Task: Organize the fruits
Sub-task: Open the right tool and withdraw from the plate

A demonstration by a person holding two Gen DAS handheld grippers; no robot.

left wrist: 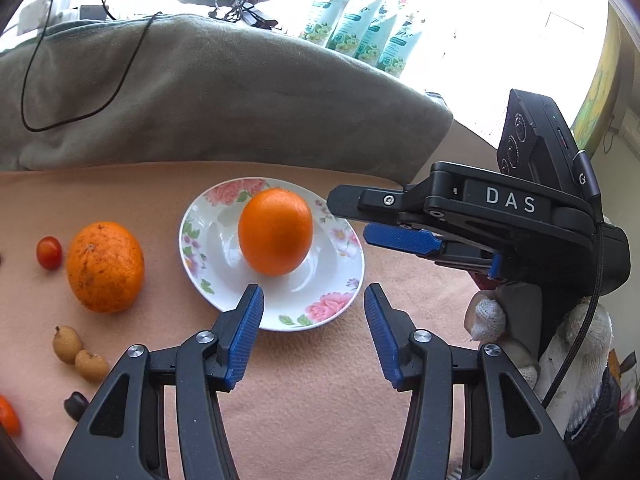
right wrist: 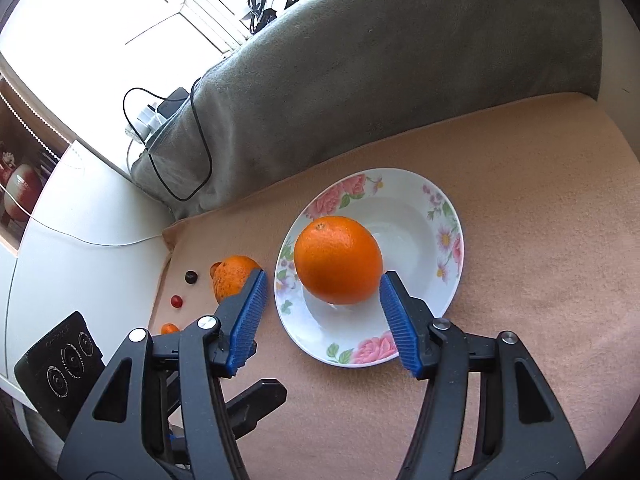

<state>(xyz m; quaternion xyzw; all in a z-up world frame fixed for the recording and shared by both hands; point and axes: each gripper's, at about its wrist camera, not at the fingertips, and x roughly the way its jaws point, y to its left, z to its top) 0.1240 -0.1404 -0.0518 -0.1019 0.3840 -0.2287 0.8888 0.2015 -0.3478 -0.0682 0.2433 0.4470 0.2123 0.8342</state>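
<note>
Left gripper (left wrist: 314, 300): jaws spread wide, holding nothing, low over the near rim of the plate.
Right gripper (right wrist: 322, 292): jaws spread wide around the near side of the orange on the plate, blue pads not pressed on it; whether the right-hand pad touches the peel I cannot tell. From the left wrist view it comes in from the right, its tips at the plate's far right edge.
Plate (left wrist: 208, 276): white with pink flowers on the rim, on the peach cloth (left wrist: 320, 420).
Orange (left wrist: 275, 232): smooth, bright, sitting in the hollow of the plate.
Second orange (left wrist: 105, 267): duller and speckled, on the cloth just left of the plate, apart from it.
Cherry tomato (left wrist: 49, 253): just left of the second orange.
Two small brown fruits (left wrist: 80, 354): touching each other, nearer than the second orange.
Grey blanket (left wrist: 200, 100): bunched behind the cloth, a black cable (left wrist: 32, 80) looped across it.
Gloved hand (left wrist: 576, 344): white knit glove, wrapped around the right gripper's handle.
</note>
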